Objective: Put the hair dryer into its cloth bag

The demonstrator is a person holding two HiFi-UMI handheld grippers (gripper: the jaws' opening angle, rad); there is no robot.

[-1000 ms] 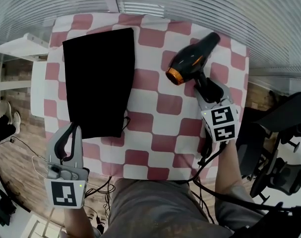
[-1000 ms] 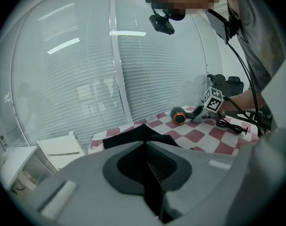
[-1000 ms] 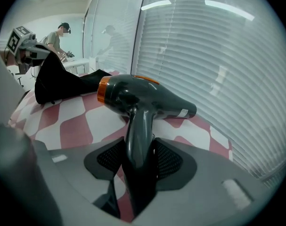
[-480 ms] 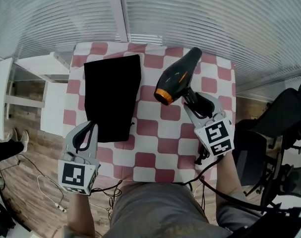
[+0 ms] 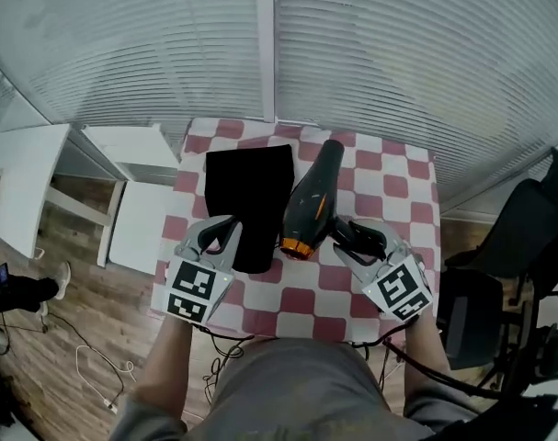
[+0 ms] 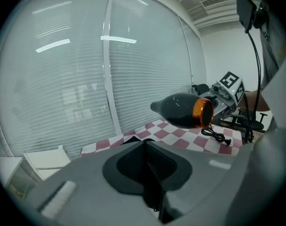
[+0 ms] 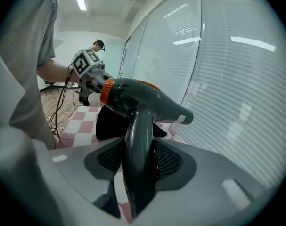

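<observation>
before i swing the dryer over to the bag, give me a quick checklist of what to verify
1. Hair dryer clamped by its handle in the right gripper jaws: ok.
2. Dryer off the table: ok, the left gripper view shows it in the air above the checks.
3. Left gripper jaws closed on the cloth bag at its near edge: ok, dark cloth sits in the seam between them.
4. Bag mouth open to take the dryer: cannot tell.
5. Dryer lined up with the bag: not ok, it hangs beside it, orange end toward the person.
6. Power cord clear of the bag: ok, it lies on the checks.
</observation>
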